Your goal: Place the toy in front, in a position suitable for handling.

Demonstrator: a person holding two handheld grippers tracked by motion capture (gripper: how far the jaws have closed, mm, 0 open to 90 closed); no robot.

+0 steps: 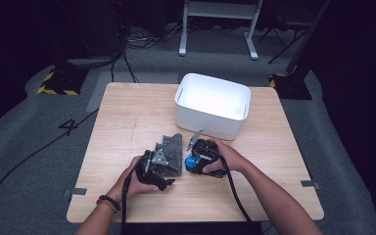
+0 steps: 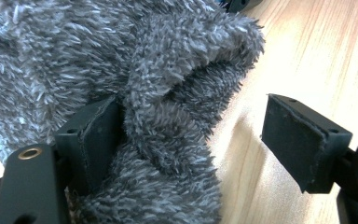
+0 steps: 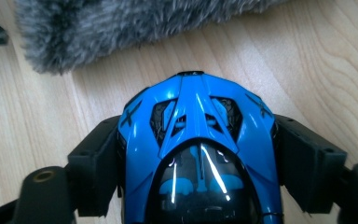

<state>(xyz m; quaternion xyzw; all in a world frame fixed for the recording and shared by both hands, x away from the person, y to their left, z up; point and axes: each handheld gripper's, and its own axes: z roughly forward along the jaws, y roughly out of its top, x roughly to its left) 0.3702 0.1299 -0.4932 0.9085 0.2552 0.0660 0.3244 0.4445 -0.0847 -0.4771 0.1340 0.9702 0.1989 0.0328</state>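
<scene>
While overhead hides it, right tool point(image 3: 193, 163) clamps blue toy car point(image 3: 198, 140)

A fuzzy grey cloth point(image 2: 168, 70) of thick, shaggy pile lies rumpled and folded over itself on the wooden surface point(image 1: 127, 117), near its front middle, its folded edge lifted into a small open fold. Just beside it, apart by a strip of bare wood, sits a glossy blue toy car point(image 3: 198, 140) with black windows and black vents, its nose towards the cloth.
</scene>
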